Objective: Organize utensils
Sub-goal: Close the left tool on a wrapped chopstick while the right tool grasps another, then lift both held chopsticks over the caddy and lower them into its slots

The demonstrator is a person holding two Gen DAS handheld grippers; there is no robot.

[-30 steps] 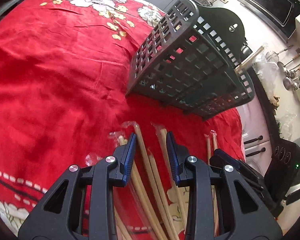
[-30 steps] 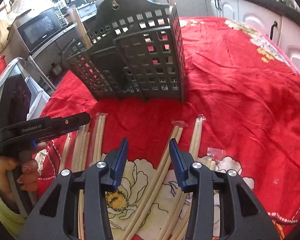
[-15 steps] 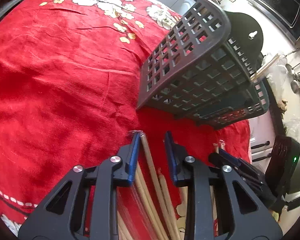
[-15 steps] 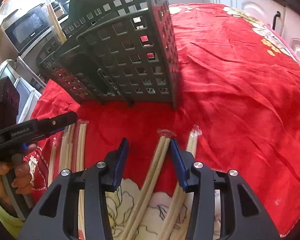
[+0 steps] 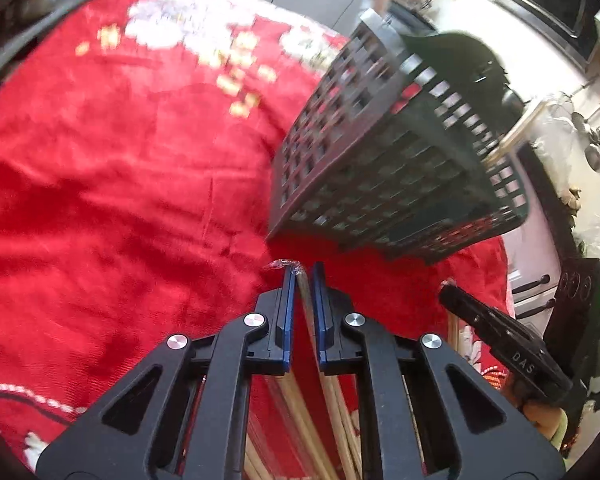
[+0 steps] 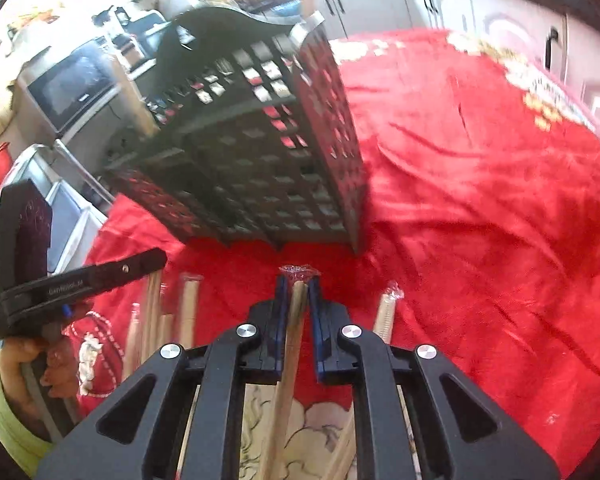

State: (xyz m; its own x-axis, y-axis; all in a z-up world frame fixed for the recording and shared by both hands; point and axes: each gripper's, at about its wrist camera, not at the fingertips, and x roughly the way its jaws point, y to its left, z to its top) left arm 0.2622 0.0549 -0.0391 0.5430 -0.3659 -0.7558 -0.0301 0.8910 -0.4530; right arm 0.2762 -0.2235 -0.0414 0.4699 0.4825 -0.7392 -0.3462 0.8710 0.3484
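My left gripper (image 5: 302, 276) is shut on a plastic-wrapped pair of chopsticks (image 5: 305, 300) near its top end. My right gripper (image 6: 298, 286) is shut on another wrapped pair of chopsticks (image 6: 294, 320). A dark grey slotted utensil basket (image 5: 380, 168) stands on the red cloth just beyond both grippers; it also shows in the right wrist view (image 6: 260, 160). One chopstick (image 5: 516, 128) leans in its far compartment. More wrapped chopsticks (image 6: 188, 308) lie on the cloth to the left of my right gripper, and one pair (image 6: 386, 312) lies to its right.
The table is covered by a red floral cloth (image 5: 120, 180). A microwave (image 6: 72, 88) and kitchen counter stand past the table's edge. The other gripper shows in each view: right gripper body (image 5: 500, 344), left gripper body (image 6: 72, 284).
Both grippers moved forward toward the basket and closed, each onto a wrapped pair of chopsticks. The view is blurred by motion now.
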